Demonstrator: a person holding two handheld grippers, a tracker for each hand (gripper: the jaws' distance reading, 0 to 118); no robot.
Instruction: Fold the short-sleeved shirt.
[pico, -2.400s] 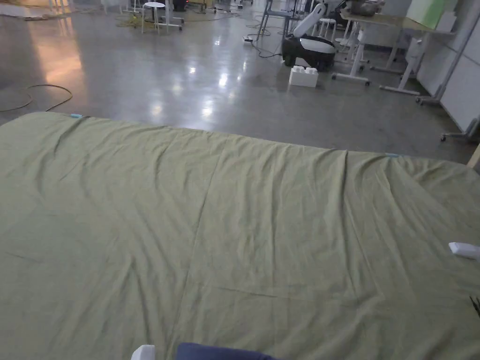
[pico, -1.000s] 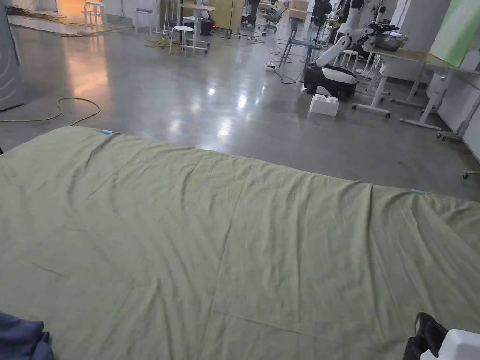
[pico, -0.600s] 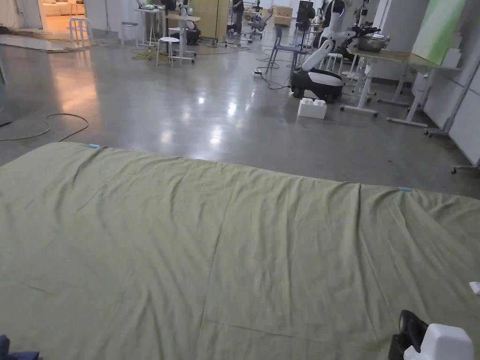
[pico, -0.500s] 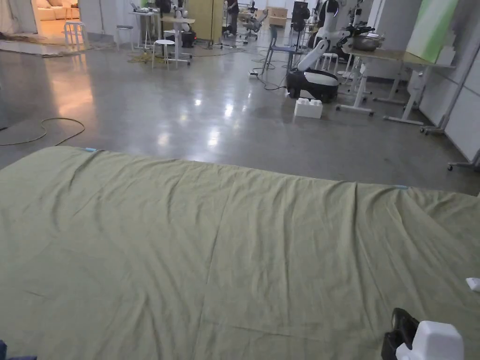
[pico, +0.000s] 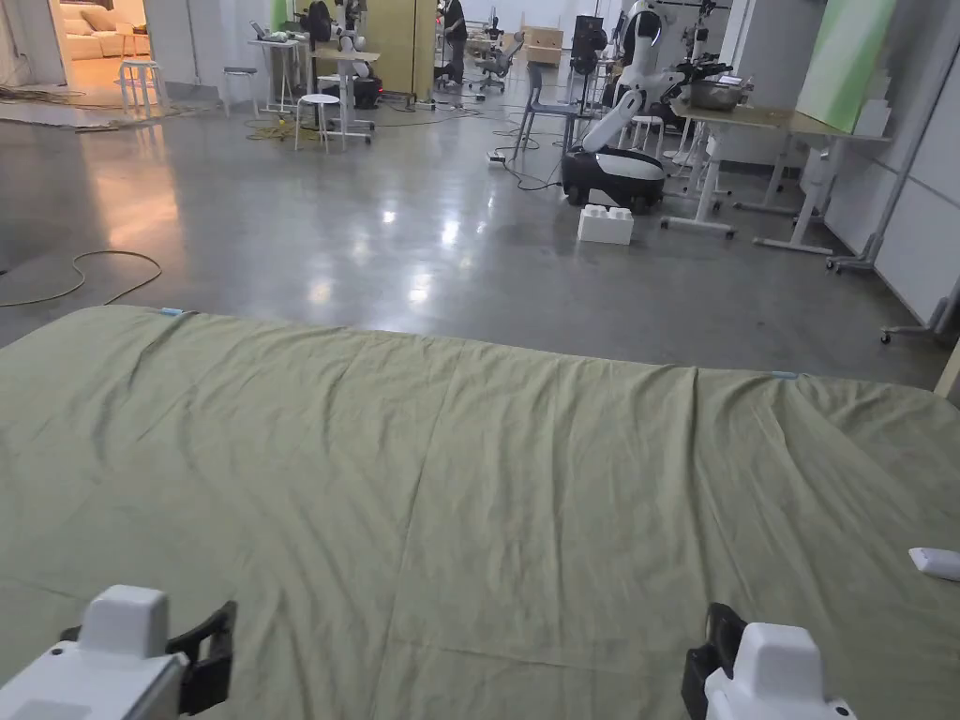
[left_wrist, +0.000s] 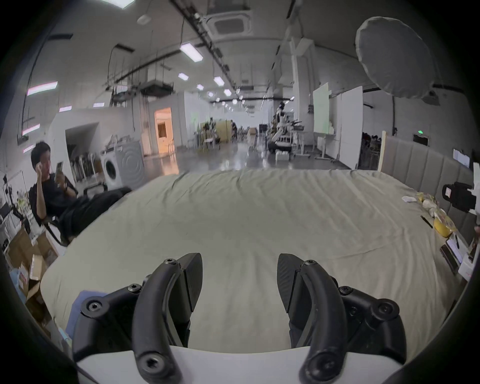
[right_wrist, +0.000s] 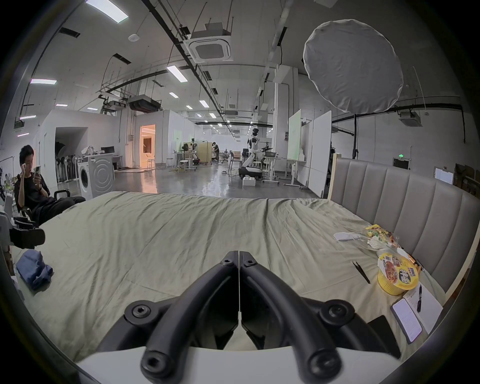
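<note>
Both units sit low over the near edge of a bed covered by a wrinkled olive-green sheet (pico: 487, 487). Left hand-held gripper (left_wrist: 239, 282): released, jaws spread wide with bare sheet between them, gripping nothing. Right hand-held gripper (right_wrist: 238, 256): clenched, jaw tips meeting along one seam, nothing between them. The short-sleeved shirt (right_wrist: 34, 267) is one crumpled blue bundle lying on the sheet well to the left of the right hand-held gripper, near the bed's left edge; in the left gripper view a blue patch of it shows just behind and left of that unit's left jaw. No object lies on the sheet between either hand-held gripper and the far edge. To the right of the right hand-held gripper, along the padded grey headboard (right_wrist: 405, 197), a clutter strip: one yellow instant-noodle bowl (right_wrist: 397, 275), one snack packet (right_wrist: 379, 233), one black clip-like item (right_wrist: 361, 271), one phone (right_wrist: 406, 322), one white notepad with a pen on it (right_wrist: 423, 306). One seated person (right_wrist: 31, 187) beyond the bed's left side holds a phone. One washing machine (right_wrist: 96, 176) stands behind; one white robot (pico: 614, 159) stands on the far floor.
</note>
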